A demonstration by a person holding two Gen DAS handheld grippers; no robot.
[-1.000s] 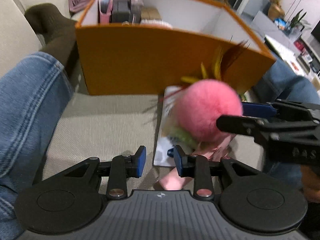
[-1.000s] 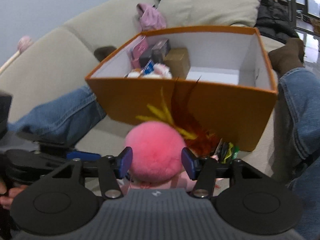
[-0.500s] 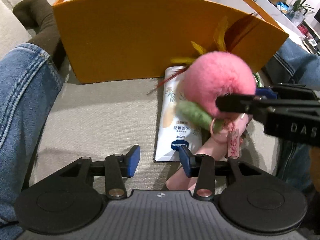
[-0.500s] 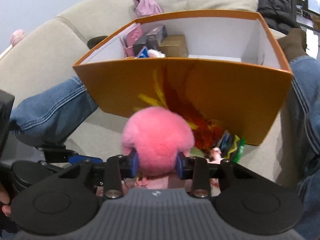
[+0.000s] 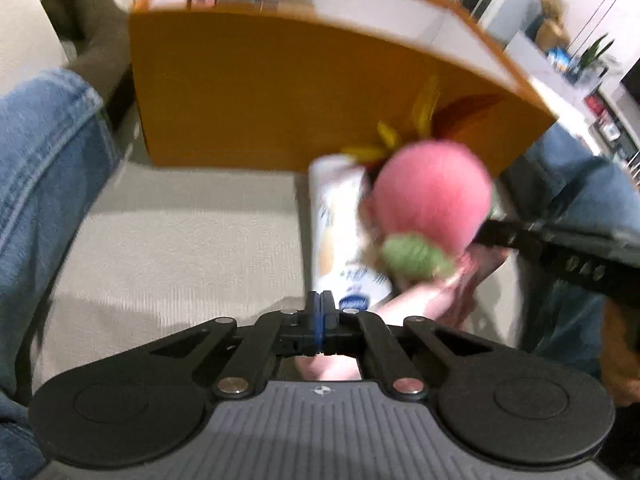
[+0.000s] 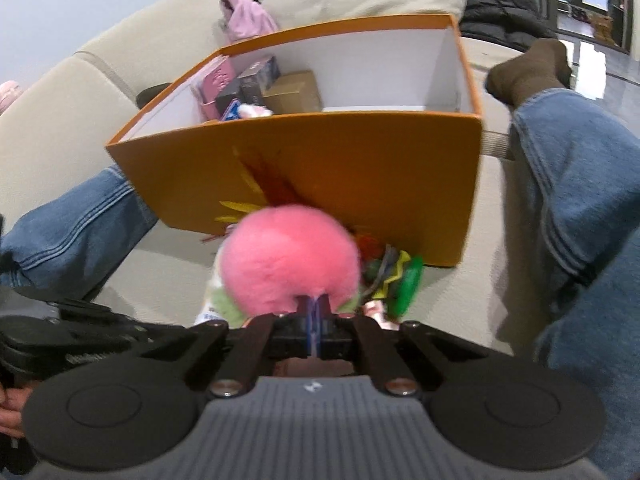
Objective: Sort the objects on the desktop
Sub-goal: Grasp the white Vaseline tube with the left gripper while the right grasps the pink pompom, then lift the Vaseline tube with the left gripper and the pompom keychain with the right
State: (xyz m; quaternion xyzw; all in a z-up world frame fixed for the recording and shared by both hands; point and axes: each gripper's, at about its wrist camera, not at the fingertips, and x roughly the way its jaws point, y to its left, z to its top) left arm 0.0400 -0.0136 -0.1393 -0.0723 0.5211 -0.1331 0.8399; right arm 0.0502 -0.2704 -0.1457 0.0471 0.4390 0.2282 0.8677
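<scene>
1. While your right gripper [image 6: 317,309] has just closed, its pads pinch the pink pompom [image 6: 289,258] at its base, in front of the orange box [image 6: 320,172]
2. Your left gripper [image 5: 320,307] has just snapped together on nothing, beside the white pouch [image 5: 340,240] on the sofa

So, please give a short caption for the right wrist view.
Right claw shut on pink pompom before the orange box.
</scene>
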